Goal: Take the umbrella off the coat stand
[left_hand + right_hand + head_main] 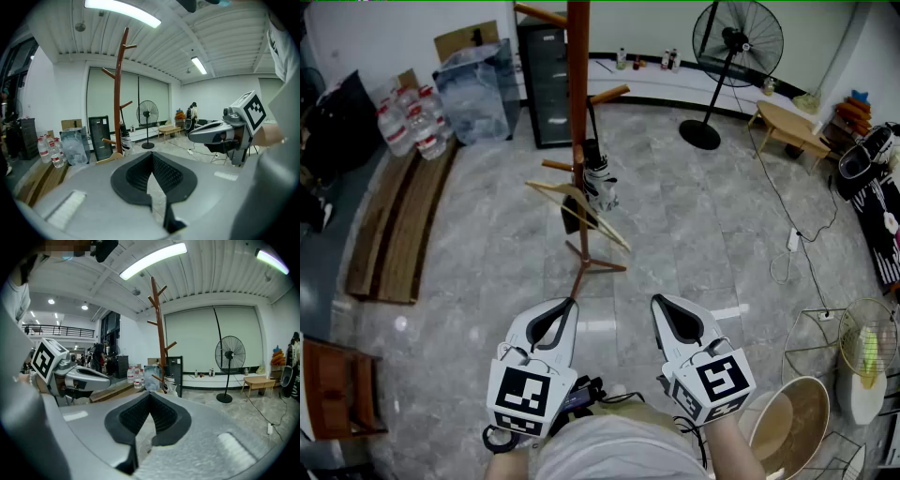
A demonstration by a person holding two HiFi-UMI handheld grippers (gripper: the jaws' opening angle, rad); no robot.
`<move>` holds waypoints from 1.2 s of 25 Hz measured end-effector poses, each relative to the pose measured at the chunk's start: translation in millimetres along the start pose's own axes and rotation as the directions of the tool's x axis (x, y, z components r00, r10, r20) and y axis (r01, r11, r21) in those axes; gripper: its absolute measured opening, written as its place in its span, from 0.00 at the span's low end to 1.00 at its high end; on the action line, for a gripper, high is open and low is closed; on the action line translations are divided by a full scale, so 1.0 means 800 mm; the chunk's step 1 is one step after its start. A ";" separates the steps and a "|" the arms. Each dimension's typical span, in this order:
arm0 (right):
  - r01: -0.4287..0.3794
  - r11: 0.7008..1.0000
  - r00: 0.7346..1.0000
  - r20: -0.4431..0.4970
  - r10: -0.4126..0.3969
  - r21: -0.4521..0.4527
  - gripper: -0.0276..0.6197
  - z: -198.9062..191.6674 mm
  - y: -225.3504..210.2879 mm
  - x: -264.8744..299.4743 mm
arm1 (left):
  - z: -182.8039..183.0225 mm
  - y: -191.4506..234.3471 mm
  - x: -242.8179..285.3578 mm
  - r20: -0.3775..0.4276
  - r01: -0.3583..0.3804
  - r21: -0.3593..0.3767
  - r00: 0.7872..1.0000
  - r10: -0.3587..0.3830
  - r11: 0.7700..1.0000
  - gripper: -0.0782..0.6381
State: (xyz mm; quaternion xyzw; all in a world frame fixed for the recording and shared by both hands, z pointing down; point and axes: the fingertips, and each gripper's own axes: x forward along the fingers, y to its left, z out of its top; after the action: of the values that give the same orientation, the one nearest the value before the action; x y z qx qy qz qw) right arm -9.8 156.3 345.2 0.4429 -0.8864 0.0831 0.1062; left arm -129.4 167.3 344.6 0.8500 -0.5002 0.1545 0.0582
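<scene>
Left gripper (pixel 570 304) and right gripper (pixel 657 300) both closed, empty, near side. Umbrella (pixel 598 180) on coat stand (pixel 577 94), far.

A: How many of each stand before you?
B: You've one coat stand (pixel 577 94), one umbrella (pixel 600 186), one wooden hanger (pixel 574 208), one fan (pixel 737 42) — and two grippers: left gripper (pixel 571 303), right gripper (pixel 657 301).

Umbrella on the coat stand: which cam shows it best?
Head view. The umbrella hangs full length beside the coat stand pole, seen from above with nothing in front. In the left gripper view the umbrella is small, its lower end hidden. The right gripper view shows the same.
</scene>
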 end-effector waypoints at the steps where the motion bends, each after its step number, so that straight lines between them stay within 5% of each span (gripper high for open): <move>1: 0.001 1.000 1.000 0.001 -0.001 -0.001 0.04 0.001 -0.002 0.000 | 0.000 -0.001 0.001 0.001 0.000 0.000 1.000 0.000 1.000 0.13; 17: -0.024 1.000 0.999 0.033 0.024 0.000 0.04 0.008 -0.009 -0.010 | 0.010 -0.016 0.012 0.032 -0.009 0.005 0.999 0.009 1.000 0.11; 21: -0.028 1.000 0.999 0.039 0.028 0.000 0.04 0.012 -0.012 -0.014 | 0.014 -0.024 0.014 0.036 -0.005 -0.011 0.999 0.005 1.000 0.20; 23: -0.042 0.999 0.998 0.037 0.042 0.004 0.16 0.010 -0.013 -0.016 | 0.015 -0.026 0.015 0.041 -0.008 -0.024 0.999 0.009 1.000 0.24; 30: -0.054 0.998 0.997 0.049 0.053 0.015 0.20 0.002 -0.023 -0.030 | 0.014 -0.041 0.014 0.030 -0.034 -0.005 0.999 0.034 0.999 0.25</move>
State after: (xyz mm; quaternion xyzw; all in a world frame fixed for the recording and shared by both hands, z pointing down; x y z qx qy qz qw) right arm 19.1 163.5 338.4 0.4218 -0.8995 0.0824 0.0788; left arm -93.7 170.8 339.2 0.8435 -0.5158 0.1416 0.0497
